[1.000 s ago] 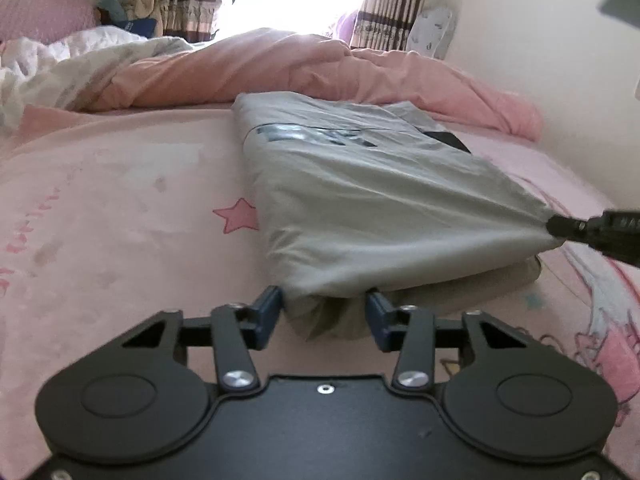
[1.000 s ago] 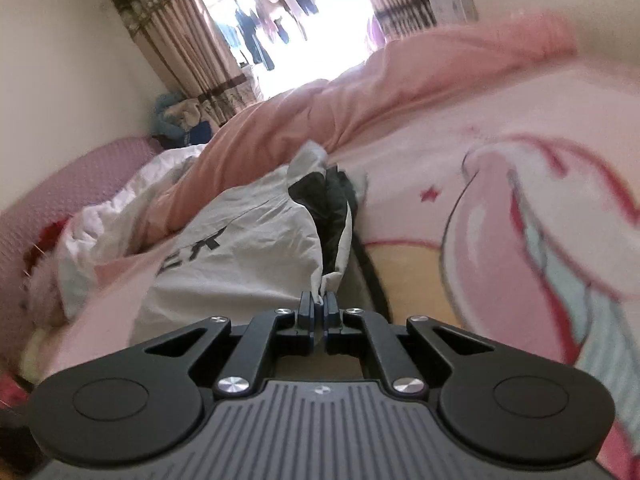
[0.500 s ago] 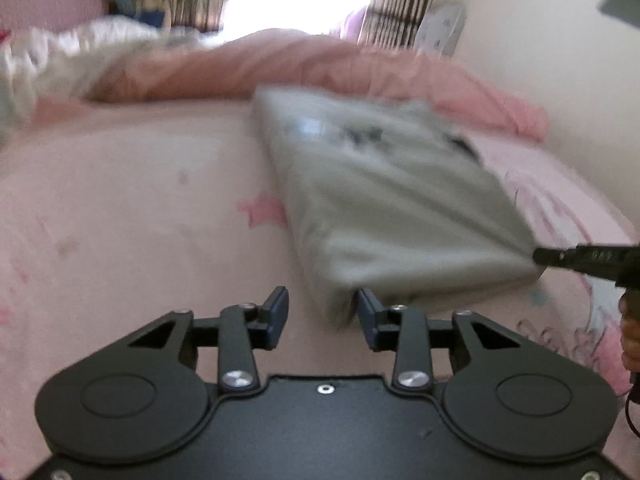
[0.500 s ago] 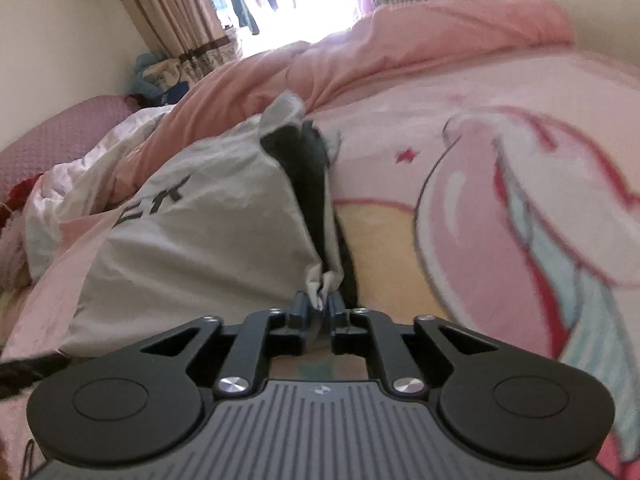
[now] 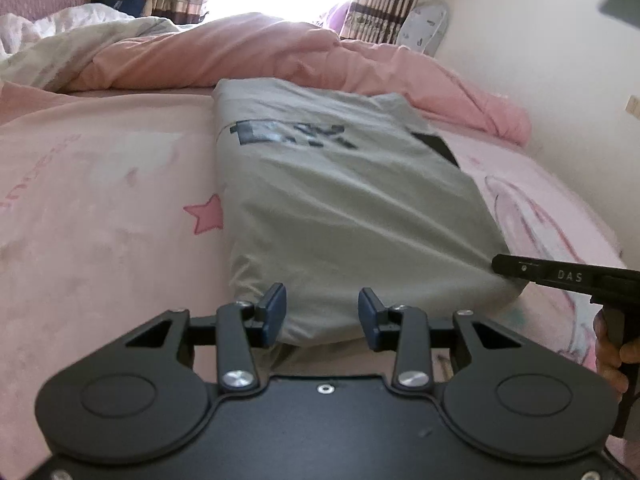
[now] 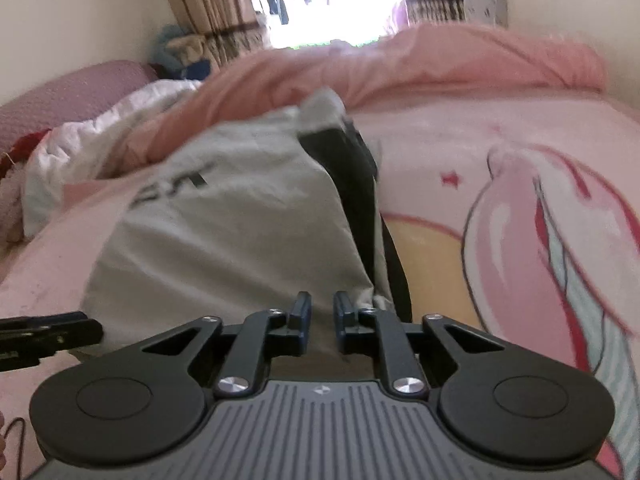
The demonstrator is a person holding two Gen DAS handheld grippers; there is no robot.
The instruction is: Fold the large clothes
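Observation:
A grey T-shirt (image 5: 340, 208) with a dark print lies folded lengthwise on the pink bed sheet (image 5: 100, 220). My left gripper (image 5: 322, 316) is open at the shirt's near edge, its jaws either side of the cloth without pinching it. My right gripper (image 6: 319, 320) is open with a narrow gap at the shirt's (image 6: 224, 232) near right corner, holding nothing. The right gripper's tip also shows in the left wrist view (image 5: 520, 270), at the shirt's right corner. The left gripper shows at the left edge of the right wrist view (image 6: 48, 334).
A bunched pink duvet (image 5: 280, 56) lies across the far side of the bed, with a white quilt (image 5: 60, 48) at the far left. A wall (image 5: 540, 60) runs along the right of the bed. Curtains and a bright window stand behind.
My right gripper has opened and let go of the shirt's corner. My left gripper has opened wider and shifted right along the near edge. The shirt has settled flat on the bed.

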